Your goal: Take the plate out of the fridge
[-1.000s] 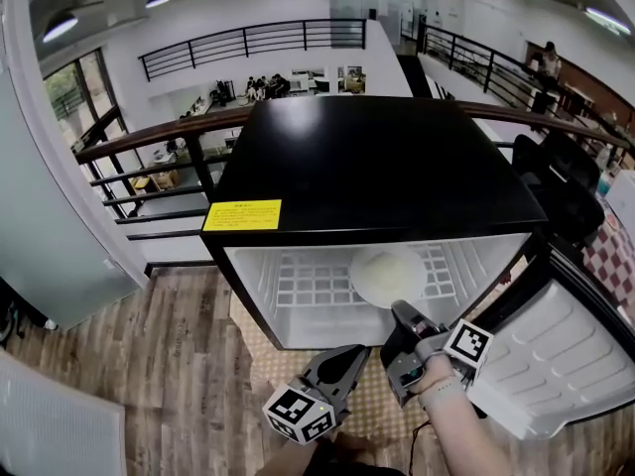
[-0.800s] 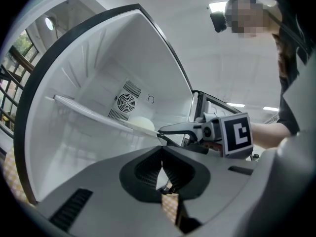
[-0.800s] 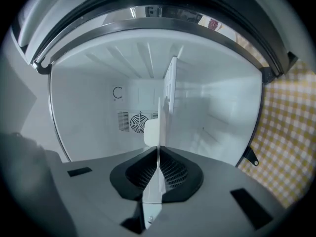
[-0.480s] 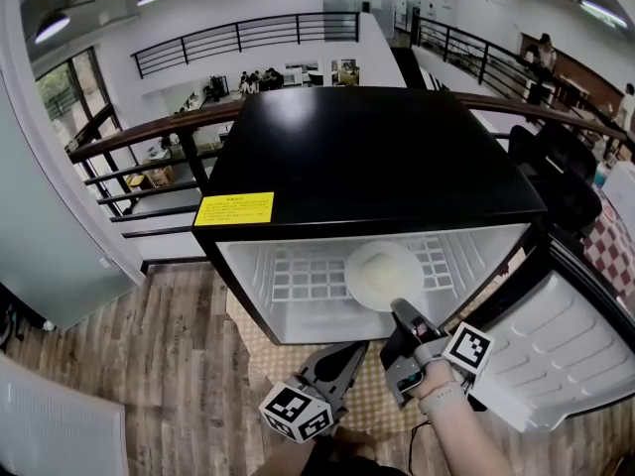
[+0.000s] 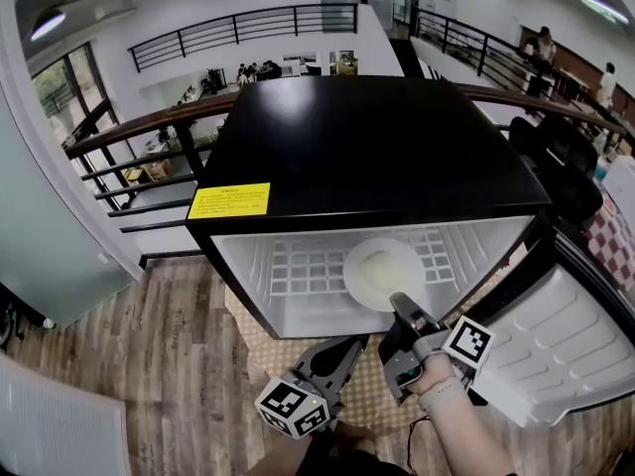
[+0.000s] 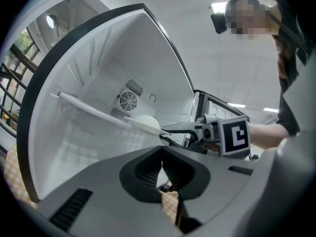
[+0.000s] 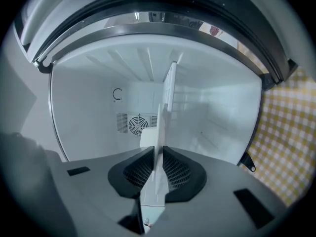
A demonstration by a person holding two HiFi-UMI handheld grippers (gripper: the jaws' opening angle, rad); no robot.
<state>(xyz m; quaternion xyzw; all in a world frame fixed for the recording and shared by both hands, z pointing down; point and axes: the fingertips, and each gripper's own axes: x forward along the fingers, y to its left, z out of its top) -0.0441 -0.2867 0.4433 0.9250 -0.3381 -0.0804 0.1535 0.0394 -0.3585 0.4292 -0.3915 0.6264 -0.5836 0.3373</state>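
White plate (image 5: 382,271), black fridge (image 5: 377,147) with yellow label (image 5: 229,200), yellow-checked mat (image 7: 290,132).

I seem to be standing on a mezzanine in an open-plan office building. A dark metal railing (image 5: 149,127) with a wooden handrail runs behind the small black fridge (image 5: 367,147). Beyond it, a floor down, people sit at desks (image 5: 248,72). Another railed gallery (image 5: 248,23) rings the white atrium. Tall windows (image 5: 60,97) fill the left wall, ceiling lamps (image 5: 48,23) glow overhead, and wood planks (image 5: 169,365) cover the floor.
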